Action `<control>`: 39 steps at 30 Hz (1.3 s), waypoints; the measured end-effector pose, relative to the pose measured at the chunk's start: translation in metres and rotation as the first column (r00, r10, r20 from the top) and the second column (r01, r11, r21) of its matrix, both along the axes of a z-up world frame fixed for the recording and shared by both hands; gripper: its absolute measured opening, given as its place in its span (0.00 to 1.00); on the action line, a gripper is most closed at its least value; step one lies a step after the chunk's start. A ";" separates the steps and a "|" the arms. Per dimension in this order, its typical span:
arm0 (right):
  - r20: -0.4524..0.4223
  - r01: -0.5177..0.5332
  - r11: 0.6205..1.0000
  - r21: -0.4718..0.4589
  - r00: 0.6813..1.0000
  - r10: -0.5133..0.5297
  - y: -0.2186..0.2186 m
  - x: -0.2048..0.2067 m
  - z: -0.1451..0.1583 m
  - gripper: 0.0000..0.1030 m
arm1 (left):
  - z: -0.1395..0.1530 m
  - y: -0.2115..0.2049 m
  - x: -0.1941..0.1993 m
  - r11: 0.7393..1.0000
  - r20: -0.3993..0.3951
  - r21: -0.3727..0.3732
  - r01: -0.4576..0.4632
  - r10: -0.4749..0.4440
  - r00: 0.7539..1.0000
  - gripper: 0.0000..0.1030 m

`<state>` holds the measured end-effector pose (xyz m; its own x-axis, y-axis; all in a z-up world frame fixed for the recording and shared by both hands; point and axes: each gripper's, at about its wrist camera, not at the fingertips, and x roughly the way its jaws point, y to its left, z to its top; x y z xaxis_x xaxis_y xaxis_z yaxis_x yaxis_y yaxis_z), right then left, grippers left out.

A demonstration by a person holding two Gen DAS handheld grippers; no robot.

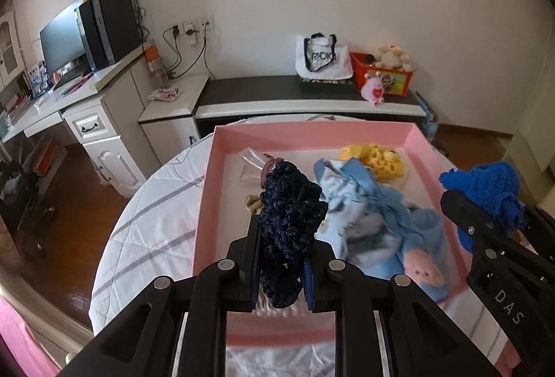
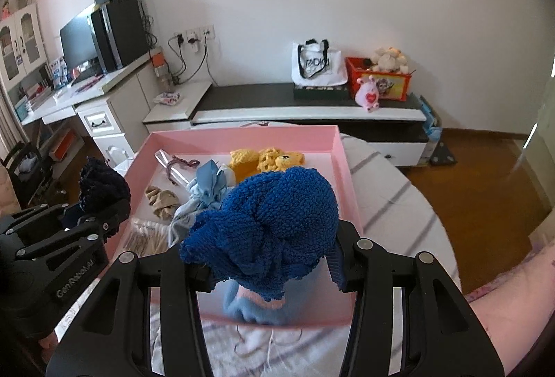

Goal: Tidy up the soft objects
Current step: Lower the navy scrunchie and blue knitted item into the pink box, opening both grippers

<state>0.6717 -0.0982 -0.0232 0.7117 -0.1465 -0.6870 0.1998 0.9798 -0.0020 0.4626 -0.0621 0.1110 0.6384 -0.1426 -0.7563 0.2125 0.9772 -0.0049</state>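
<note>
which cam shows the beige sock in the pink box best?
Right wrist: the beige sock lies fully in view on the pink box floor. Left wrist shows only a sliver behind the navy sock.

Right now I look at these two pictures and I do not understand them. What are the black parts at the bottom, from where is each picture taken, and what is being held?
No robot arm is here: a person holds a two-finger gripper in each hand, and a camera on each looks forward along its fingers. One picture is from the left gripper, the other from the right gripper; each also shows the other gripper at its edge.

The left gripper is shut on a dark navy scrunchie. The right gripper is shut on a bright blue fluffy scrunchie.

Both hang over a pink tray on a white-covered table. In the tray lie light blue baby clothes, a yellow knitted item, a beige scrunchie and a clear plastic piece.
</note>
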 end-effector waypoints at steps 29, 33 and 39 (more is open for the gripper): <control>-0.067 -0.032 0.999 0.003 0.997 0.032 -0.003 0.050 -0.023 0.43 | -0.053 0.006 0.060 0.999 0.002 0.013 -0.038 0.038 0.999 0.94; -0.058 -0.037 0.999 -0.015 0.998 0.036 -0.001 0.055 -0.017 0.43 | -0.057 0.007 0.051 0.999 -0.008 0.008 -0.038 0.038 0.999 0.94; -0.070 -0.066 0.997 -0.041 0.996 0.063 -0.002 0.078 -0.013 0.43 | -0.055 0.014 0.045 0.999 -0.022 0.001 -0.043 0.043 0.999 0.94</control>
